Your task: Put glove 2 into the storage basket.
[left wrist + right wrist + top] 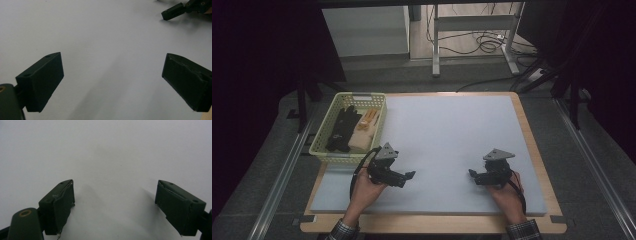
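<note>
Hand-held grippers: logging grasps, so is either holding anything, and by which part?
Nothing is held. Left hand-held gripper and right hand-held gripper both stand open over the bare mat.

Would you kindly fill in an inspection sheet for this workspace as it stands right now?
Surface: pale mat on a wooden table; bare in the middle.
Job's things: yellow-green basket at the mat's far-left corner, holding black gloves and a beige glove with orange fingers.
Clutter: nothing seen on the mat.
Grippers: left gripper near the basket's front, jaws wide apart, nothing between them; right gripper likewise open and empty. Both point inward, apart.
Cables: black cable looping from the left gripper; loose cables on the floor beyond the table.
Surroundings: metal frame legs behind; dark at both sides.
</note>
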### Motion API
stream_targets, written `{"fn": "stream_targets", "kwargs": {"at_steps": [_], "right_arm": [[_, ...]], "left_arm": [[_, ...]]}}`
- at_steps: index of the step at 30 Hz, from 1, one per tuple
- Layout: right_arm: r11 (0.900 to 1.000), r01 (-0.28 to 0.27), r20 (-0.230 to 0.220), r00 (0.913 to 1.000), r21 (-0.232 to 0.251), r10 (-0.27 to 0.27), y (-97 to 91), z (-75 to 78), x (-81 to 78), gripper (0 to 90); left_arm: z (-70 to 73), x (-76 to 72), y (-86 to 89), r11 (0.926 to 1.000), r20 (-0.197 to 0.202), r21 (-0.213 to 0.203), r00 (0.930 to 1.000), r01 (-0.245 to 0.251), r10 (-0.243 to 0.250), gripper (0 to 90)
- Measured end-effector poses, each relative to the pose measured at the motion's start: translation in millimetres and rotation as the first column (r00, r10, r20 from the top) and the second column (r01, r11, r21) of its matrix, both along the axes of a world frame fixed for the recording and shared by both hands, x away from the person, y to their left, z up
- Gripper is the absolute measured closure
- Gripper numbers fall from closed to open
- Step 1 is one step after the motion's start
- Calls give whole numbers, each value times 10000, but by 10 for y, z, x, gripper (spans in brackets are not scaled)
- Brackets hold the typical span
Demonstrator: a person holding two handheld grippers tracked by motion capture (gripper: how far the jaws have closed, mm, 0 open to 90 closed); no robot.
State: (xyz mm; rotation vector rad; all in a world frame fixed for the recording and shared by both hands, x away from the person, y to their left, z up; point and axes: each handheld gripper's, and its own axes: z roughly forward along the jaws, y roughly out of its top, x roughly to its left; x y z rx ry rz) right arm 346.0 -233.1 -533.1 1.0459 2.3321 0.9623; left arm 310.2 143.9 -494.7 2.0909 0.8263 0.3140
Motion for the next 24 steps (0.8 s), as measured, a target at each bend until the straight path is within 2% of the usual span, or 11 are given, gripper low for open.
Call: {"fn": "stream_targets", "kwargs": {"at_steps": [24], "right_arm": [[10000,2,4,10000,-3,-2,1,0,0,156]], "left_arm": [[-316,-13,-82,9996,-452,242,9989,148,-137,41]]}}
